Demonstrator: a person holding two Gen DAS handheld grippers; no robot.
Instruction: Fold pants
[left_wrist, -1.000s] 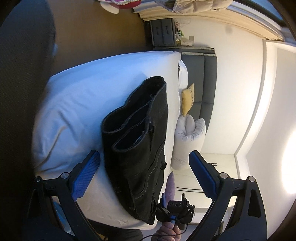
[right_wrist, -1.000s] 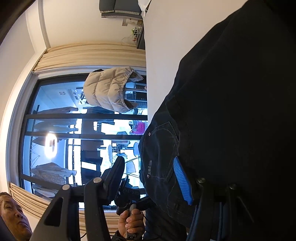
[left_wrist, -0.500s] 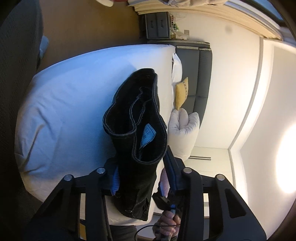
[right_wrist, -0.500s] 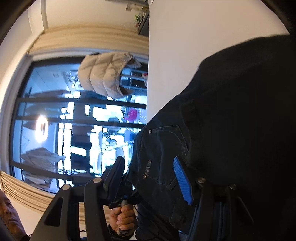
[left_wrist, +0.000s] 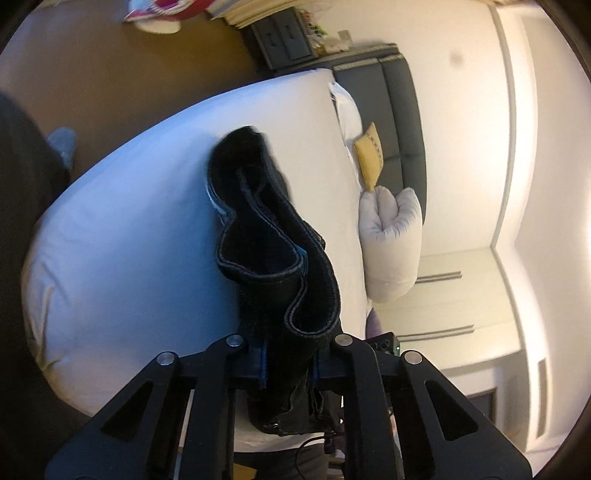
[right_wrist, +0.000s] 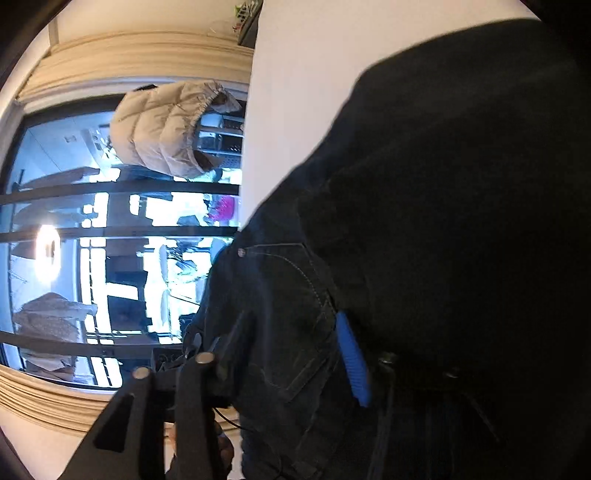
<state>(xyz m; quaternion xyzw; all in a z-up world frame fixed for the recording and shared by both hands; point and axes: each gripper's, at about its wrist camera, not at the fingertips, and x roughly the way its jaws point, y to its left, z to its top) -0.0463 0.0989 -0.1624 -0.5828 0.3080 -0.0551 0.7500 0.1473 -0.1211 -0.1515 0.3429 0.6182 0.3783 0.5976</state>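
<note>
Black denim pants (left_wrist: 277, 258) lie folded lengthwise on the white bed (left_wrist: 147, 221), and their near end is raised off the sheet. My left gripper (left_wrist: 288, 362) has this bunched end between its blue pads, and its jaws are closing on it. In the right wrist view the pants (right_wrist: 443, 184) fill the right side. My right gripper (right_wrist: 288, 347) stands open low against the pocket area. Fabric lies between its fingers and drapes over the right finger, leaving only the blue pad (right_wrist: 351, 362) showing.
A grey headboard (left_wrist: 402, 129), a yellow cushion (left_wrist: 369, 155) and a rolled grey duvet (left_wrist: 391, 240) sit at the bed's far side. A dark nightstand (left_wrist: 284, 40) stands on the brown floor (left_wrist: 110, 74). A beige puffer jacket (right_wrist: 166, 129) hangs before a large window (right_wrist: 74, 221).
My left gripper went from wide open around the pants' end to shut on it, and has lifted it off the bed. The right gripper has slid further along the pants.
</note>
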